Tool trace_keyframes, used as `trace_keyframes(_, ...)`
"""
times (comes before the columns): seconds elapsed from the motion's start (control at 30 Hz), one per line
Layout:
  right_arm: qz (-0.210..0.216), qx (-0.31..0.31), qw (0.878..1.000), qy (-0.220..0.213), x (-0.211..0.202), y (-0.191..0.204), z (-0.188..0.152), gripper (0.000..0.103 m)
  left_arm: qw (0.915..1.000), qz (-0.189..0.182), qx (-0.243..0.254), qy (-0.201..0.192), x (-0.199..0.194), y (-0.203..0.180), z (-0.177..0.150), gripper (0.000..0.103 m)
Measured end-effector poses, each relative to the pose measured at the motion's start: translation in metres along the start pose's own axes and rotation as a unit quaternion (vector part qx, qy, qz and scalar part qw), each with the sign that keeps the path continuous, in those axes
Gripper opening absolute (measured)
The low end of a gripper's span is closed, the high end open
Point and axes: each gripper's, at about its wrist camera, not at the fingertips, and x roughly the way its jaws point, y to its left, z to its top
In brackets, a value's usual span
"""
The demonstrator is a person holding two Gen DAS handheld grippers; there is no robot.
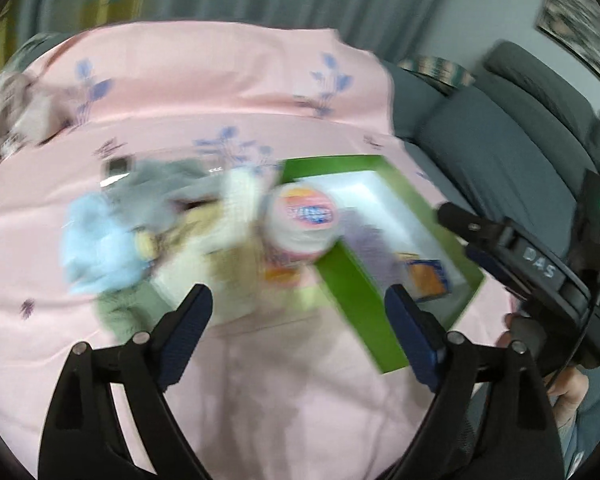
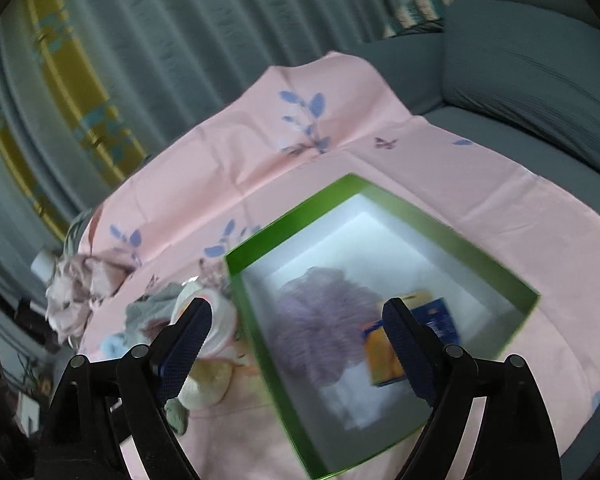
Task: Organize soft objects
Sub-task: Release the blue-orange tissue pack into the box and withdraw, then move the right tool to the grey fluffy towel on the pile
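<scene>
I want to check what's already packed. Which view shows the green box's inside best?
The right wrist view: the green box fills the frame, its whole interior visible. The left wrist view shows it smaller, blurred and partly behind a round tub.

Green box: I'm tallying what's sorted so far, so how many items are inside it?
2. In the green box, a fluffy purple item lies mid-floor, and an orange-and-blue packet sits right beside it. More may hide behind the right gripper's fingers.

Pink sheet [image 2: 440, 168] — green box [image 2: 452, 236], soft pile [image 1: 140, 232]
</scene>
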Motion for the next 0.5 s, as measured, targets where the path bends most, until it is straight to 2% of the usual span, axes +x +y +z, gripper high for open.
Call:
trace_keyframes(0.13, 0.013, -0.037, 0.999, 0.001, 0.002, 0.023, -0.008, 0.088, 0.9989, 0.018, -0.042, 0.002, -0.014, 0.037, -0.008, 0.087)
trace_keyframes(0.27, 0.018, -0.05, 0.998, -0.016, -0.004, 0.034, -0.013, 0.088, 0.9946, 0.079, -0.065, -0.018, -0.032, 0.071, -0.022, 0.087)
trace_keyframes(0.37, 0.02, -0.061, 0.998, -0.011, -0.004, 0.042, -0.017, 0.088, 0.991, 0.112, -0.072, -0.013, -0.037, 0.098, -0.033, 0.087)
trace_keyframes(0.5, 0.071, -0.073, 0.995, 0.004, -0.005, 0.057, -0.025, 0.088, 0.9868, 0.138, -0.085, -0.008, -0.032, 0.126, -0.048, 0.087)
